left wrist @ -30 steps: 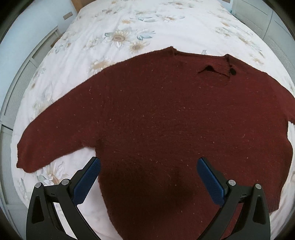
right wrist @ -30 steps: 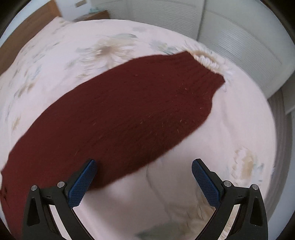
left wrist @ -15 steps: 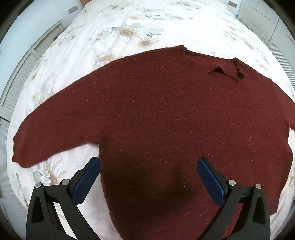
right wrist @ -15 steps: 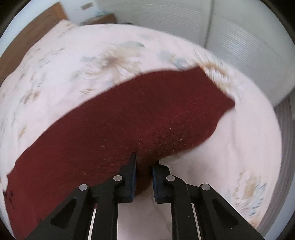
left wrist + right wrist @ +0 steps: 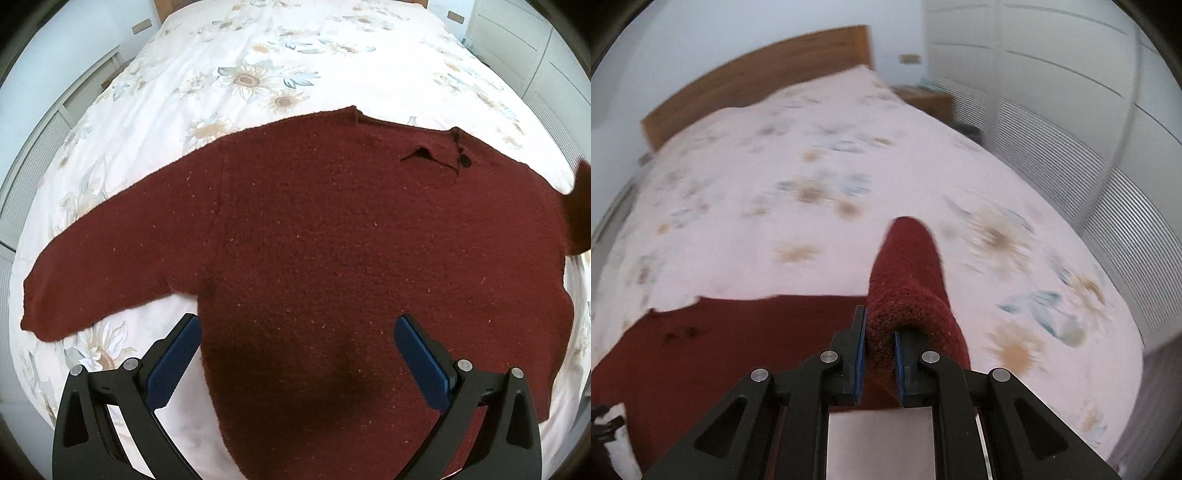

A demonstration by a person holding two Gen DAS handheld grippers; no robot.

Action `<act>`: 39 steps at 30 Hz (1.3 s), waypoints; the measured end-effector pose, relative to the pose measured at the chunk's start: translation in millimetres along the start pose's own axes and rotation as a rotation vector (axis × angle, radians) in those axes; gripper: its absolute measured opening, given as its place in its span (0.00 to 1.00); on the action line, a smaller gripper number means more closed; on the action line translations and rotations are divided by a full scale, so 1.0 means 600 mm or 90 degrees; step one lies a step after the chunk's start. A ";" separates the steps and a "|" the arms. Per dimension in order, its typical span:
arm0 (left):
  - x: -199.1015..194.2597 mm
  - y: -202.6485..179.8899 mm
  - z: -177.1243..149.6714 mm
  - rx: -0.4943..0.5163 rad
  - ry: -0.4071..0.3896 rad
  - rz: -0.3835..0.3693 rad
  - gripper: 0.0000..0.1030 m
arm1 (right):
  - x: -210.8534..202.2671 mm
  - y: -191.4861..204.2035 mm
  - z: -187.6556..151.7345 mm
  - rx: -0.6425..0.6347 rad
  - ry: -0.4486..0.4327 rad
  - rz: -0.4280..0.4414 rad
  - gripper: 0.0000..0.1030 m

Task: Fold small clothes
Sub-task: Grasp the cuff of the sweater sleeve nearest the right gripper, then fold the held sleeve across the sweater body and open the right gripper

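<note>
Floral bedspread (image 5: 258,55) under flat maroon sweater (image 5: 332,240) | left gripper (image 5: 297,354) spread wide above sweater hem, empty | right gripper (image 5: 879,349) clamped on lifted sleeve (image 5: 908,277)

Dark red sweater (image 5: 332,258); white floral bedspread (image 5: 295,55); blue-padded black tool (image 5: 295,354).

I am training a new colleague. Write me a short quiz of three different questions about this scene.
1. True or false: the right gripper is shut on the sweater's sleeve.
2. The left gripper is: A) open above the sweater, B) shut on its hem, C) holding the collar.
3. Fill in: the sweater lies on a floral ____.

Key: 1 true; 2 A; 3 bedcover.
</note>
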State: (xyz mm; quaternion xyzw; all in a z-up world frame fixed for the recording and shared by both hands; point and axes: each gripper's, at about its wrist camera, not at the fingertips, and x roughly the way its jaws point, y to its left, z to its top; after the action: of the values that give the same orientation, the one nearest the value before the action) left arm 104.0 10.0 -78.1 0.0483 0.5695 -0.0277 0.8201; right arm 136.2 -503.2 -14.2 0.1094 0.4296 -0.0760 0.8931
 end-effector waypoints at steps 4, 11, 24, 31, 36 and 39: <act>-0.006 0.006 0.001 0.010 -0.016 0.010 0.99 | -0.008 0.107 0.009 -0.044 0.002 0.061 0.12; -0.008 0.022 0.009 0.019 -0.032 0.013 0.99 | -0.001 0.266 0.011 -0.111 0.014 0.149 0.12; 0.016 0.058 0.004 -0.009 -0.006 0.007 0.99 | 0.131 0.438 -0.149 -0.197 0.180 0.192 0.12; 0.029 0.055 -0.007 0.000 0.004 0.010 0.99 | 0.172 0.440 -0.207 -0.226 0.230 0.158 0.14; 0.033 0.048 -0.007 0.003 0.006 0.008 0.99 | 0.174 0.441 -0.219 -0.238 0.232 0.153 0.17; 0.033 0.046 -0.004 -0.001 0.009 -0.001 0.99 | 0.164 0.444 -0.219 -0.253 0.224 0.127 0.43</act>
State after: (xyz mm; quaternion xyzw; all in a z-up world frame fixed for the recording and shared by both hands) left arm 111.4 38.2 -96.5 0.0473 0.5755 -0.0273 0.8160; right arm 160.0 -216.2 -136.6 -0.0145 0.5713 0.1183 0.8121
